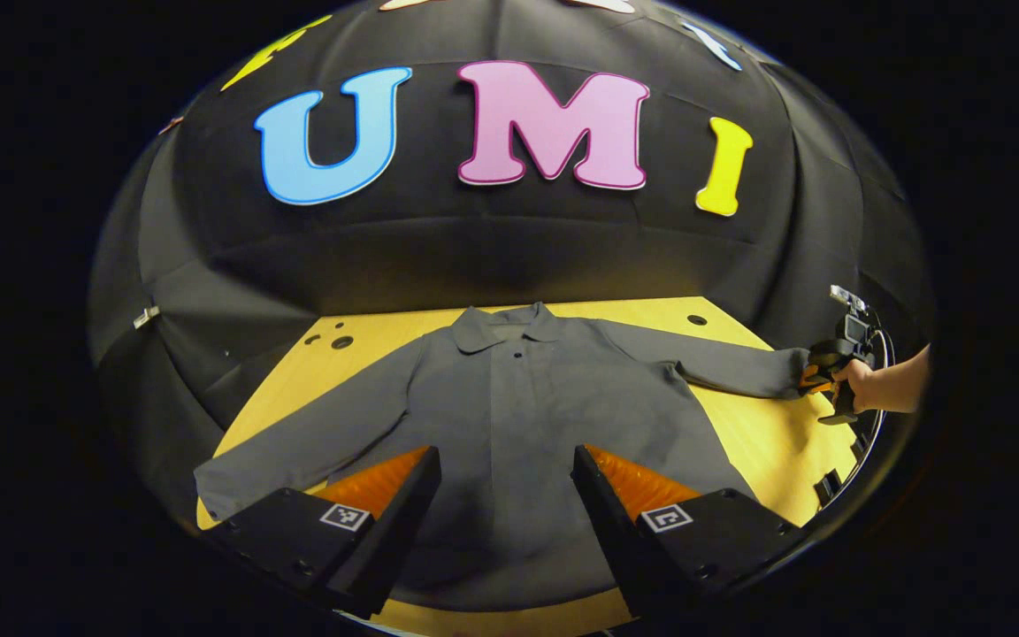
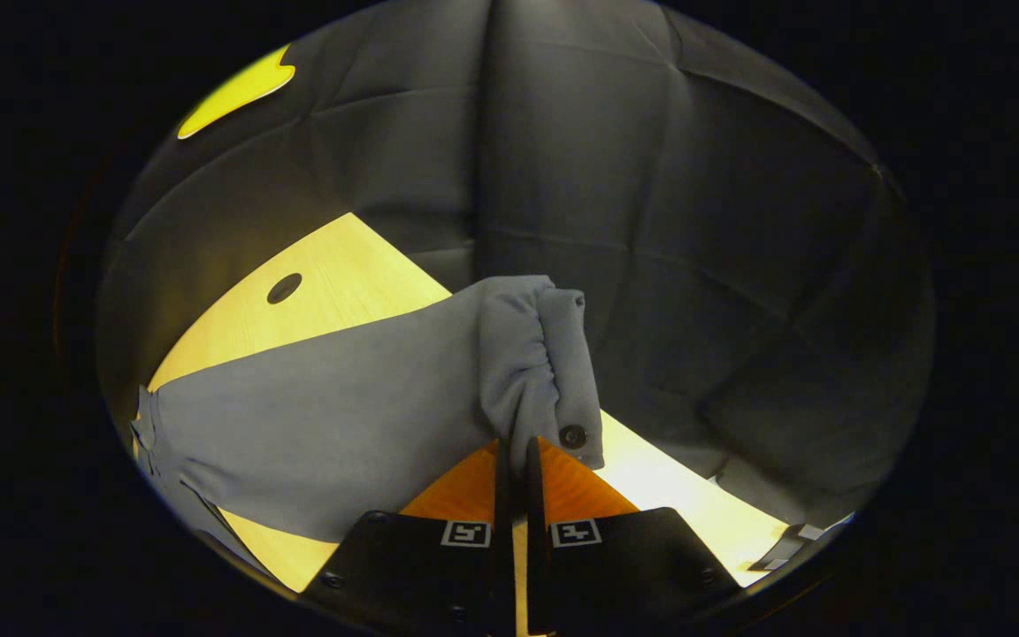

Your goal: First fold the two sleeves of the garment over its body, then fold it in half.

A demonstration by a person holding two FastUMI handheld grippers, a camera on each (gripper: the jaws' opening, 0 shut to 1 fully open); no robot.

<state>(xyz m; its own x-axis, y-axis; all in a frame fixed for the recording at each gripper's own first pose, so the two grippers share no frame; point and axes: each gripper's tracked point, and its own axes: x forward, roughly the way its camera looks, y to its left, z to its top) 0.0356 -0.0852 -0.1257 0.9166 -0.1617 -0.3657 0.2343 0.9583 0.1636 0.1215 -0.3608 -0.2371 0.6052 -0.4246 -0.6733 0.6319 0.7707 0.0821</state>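
Note:
A grey collared garment [image 1: 509, 416] lies flat on the yellow table [image 1: 766, 442], front up, both sleeves spread out to the sides. My left gripper [image 1: 505, 460] stands open above the garment's lower body, nothing between its fingers. In the left gripper view a hand holds my right gripper [image 1: 815, 379] at the end of the right-hand sleeve [image 1: 722, 364]. In the right gripper view that gripper [image 2: 517, 447] is shut on the sleeve cuff [image 2: 532, 363], which bunches up above the fingers with a dark button on it. The left-hand sleeve [image 1: 297, 447] lies flat toward the table's near left corner.
The table [image 2: 333, 265] has round holes near its back edge [image 1: 341, 341] [image 2: 284, 287]. The black cloth wall [image 1: 509, 257] rises right behind it. The table's right edge [image 1: 837, 482] has notches near the hand [image 1: 881, 389].

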